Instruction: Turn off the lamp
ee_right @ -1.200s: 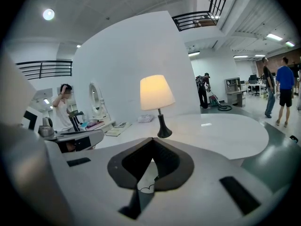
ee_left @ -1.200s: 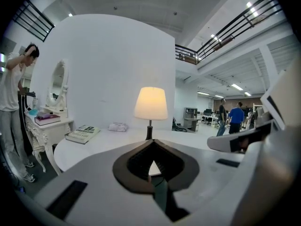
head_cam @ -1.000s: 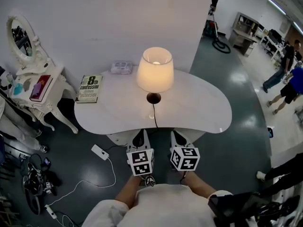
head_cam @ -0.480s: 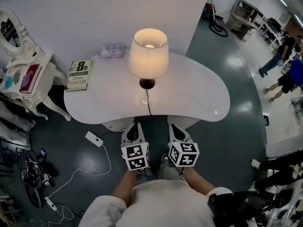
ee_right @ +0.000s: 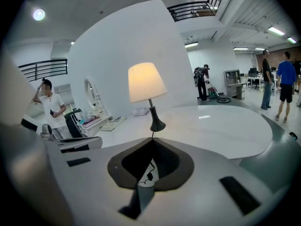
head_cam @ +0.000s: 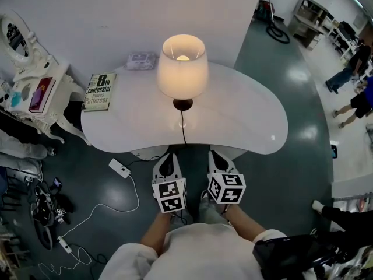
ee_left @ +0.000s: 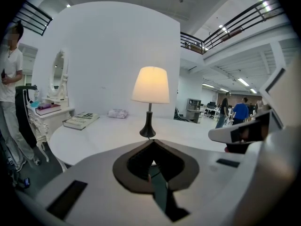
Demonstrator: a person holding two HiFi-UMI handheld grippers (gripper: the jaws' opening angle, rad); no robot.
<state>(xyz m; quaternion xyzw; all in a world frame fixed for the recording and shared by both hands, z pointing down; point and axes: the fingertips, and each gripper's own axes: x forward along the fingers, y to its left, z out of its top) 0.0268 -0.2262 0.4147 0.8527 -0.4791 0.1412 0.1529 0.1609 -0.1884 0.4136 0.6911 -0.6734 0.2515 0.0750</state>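
The lamp stands lit in the middle of the white table (head_cam: 245, 118), with a glowing cream shade (head_cam: 182, 65) on a dark base (head_cam: 183, 104). Its black cord (head_cam: 184, 134) runs from the base over the table's front edge. Both grippers hang side by side just in front of that edge, below the tabletop's rim and pointing at the lamp. My left gripper (head_cam: 168, 156) is shut and holds nothing. My right gripper (head_cam: 214, 154) is shut too, tips touching. The lamp (ee_left: 150, 86) shows beyond the left gripper (ee_left: 151, 142), and the lamp (ee_right: 147, 84) also beyond the right gripper (ee_right: 151, 140).
A book (head_cam: 98, 91) and a small pale pouch (head_cam: 140, 60) lie at the table's far left. A white vanity with a mirror (head_cam: 35, 92) stands left of the table. A power strip (head_cam: 120, 168) and cables lie on the floor. People (head_cam: 344, 77) walk at the far right.
Both grippers have sunk a little in front of the table edge and stay shut. The head view has shifted slightly. The lamp stays lit.
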